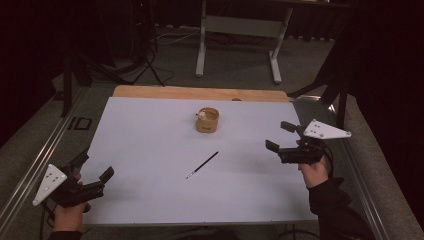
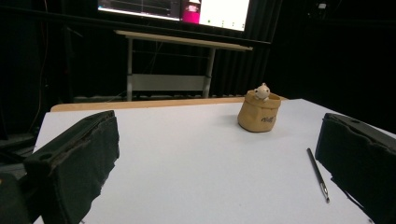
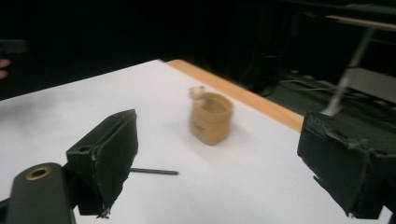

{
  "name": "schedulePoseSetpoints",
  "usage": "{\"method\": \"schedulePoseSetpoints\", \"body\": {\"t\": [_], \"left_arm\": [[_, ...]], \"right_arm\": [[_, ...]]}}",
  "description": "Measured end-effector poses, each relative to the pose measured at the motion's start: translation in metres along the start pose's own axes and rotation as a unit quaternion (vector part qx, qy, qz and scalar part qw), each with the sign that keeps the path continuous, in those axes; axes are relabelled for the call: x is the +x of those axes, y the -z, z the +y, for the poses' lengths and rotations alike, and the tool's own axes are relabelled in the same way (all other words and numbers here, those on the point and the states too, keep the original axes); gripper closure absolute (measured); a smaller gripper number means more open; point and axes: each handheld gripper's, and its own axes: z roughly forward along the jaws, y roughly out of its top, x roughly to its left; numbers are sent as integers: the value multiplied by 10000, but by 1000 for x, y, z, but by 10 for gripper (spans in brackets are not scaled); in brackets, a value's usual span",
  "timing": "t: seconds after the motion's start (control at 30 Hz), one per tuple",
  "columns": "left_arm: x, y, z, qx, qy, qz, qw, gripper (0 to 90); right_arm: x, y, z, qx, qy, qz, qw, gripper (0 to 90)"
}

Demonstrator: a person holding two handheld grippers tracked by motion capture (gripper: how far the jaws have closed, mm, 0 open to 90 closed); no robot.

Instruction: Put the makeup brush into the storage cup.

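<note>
Black, the slim pen (image 1: 202,165) lies diagonally before the tan pouch (image 1: 207,120), between both wide-open, empty jaws, nearer the right gripper (image 1: 281,137) than the left gripper (image 1: 93,166).

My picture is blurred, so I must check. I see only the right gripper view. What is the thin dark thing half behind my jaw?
Observer: A thin black pen, lying flat on the white table, its metal tip toward the person.
Operator: And the pale blob on the rim beyond it?
Observer: In the left gripper view, a small white figure peeks out of the tan pouch.
Operator: Where is the other gripper?
Observer: The left gripper is at the near left corner, open, empty.
</note>
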Motion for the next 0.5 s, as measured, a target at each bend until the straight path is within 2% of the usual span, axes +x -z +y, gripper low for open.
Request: {"method": "schedulePoseSetpoints", "body": {"t": [0.03,0.23,0.33,0.4,0.43,0.5], "left_arm": [[0,0,0,1,-3,-5,10000,4],[0,0,0,-1,2,4,10000,4],[0,0,0,-5,8,-1,10000,4],[0,0,0,-12,25,-5,10000,4],[0,1,0,-17,31,-4,10000,5],[1,1,0,-21,52,-10,10000,4]], "right_arm": [[-1,-6,3,103,75,139,9998,121],[-2,-20,9,343,178,415,9984,124],[-3,-32,11,531,166,761,9955,120],[-2,-36,11,585,181,780,9951,121],[-1,-43,12,680,185,878,9936,120],[1,-50,13,692,239,990,9924,119]]}}
